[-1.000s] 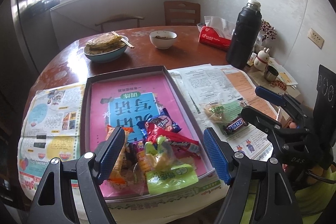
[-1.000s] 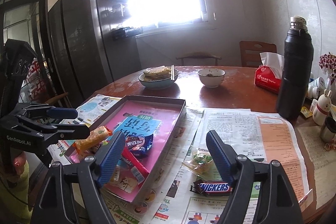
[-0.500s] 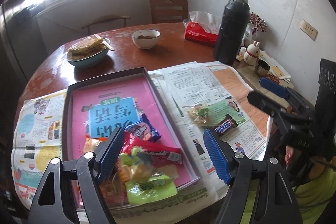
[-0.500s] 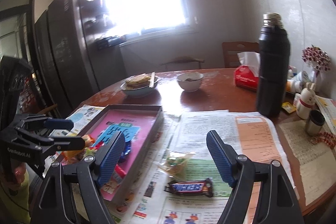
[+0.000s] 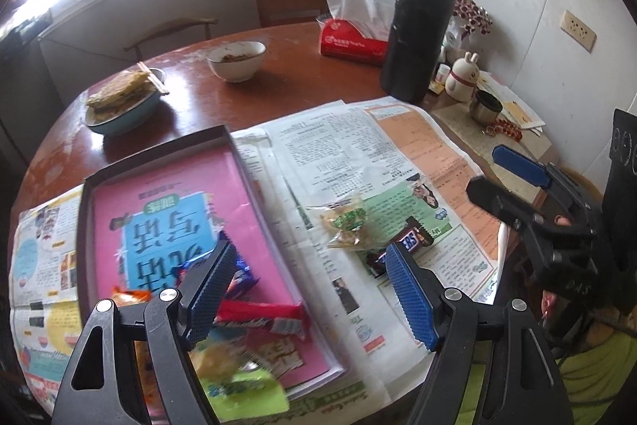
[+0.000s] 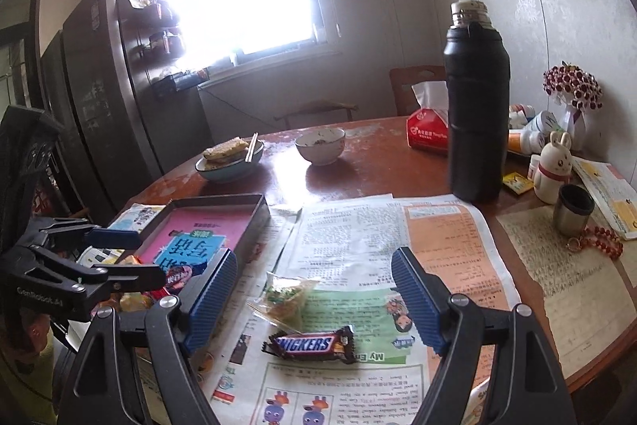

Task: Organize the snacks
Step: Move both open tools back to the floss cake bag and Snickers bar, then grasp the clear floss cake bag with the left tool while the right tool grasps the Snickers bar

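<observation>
While both tools hang above the papers, w/ nothing gripped:
Counter edge: round counter [image 6: 378, 162]; near rim runs just past the newspaper [image 6: 358, 237] on the right.
Open room: bare paper betw. tray and thermos [image 6: 475, 106]; cup, beads, rabbit figure crowd the far right.
Tray: shallow tray [image 5: 99, 182] w/ pink liner, left of paper; snack pile [image 5: 254, 317] at its near end.
Loose snacks: Snickers bar [image 6: 310, 344] flat on paper, clear candy bag [image 6: 284, 299] just behind it, close but contact unclear.
Left tool [image 5: 308, 293]: fingers wide apart, empty, over tray's right wall.
Right tool [image 6: 314, 293]: fingers wide apart, empty, above the Snickers bar, not touching.
</observation>
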The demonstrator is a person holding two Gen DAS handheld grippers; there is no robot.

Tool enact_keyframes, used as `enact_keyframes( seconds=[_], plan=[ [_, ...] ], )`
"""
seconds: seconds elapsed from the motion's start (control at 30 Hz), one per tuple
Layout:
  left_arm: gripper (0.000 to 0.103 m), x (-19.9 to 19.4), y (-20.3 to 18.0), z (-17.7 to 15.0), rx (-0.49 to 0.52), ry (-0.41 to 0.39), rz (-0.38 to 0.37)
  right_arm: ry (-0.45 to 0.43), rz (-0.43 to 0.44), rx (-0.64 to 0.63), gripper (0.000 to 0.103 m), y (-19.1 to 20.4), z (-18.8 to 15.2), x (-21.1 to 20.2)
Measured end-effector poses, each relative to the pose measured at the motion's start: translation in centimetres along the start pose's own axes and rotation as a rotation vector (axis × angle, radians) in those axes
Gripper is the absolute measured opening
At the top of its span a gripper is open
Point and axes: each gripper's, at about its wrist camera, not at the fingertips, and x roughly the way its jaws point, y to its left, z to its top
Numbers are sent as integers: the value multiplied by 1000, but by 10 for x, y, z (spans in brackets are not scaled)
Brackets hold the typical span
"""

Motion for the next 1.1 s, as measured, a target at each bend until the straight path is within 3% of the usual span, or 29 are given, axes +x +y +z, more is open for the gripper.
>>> enact_keyframes(
  seconds=[0.67, 1.1],
  plan=[
    [78, 89, -15, 18, -53, 192, -51, 268, 28, -149, 80, -4, -44, 51],
    [78, 119, -19, 19, -44, 248, -28, 333, 20, -117, 80, 2, -61, 80]
  ],
)
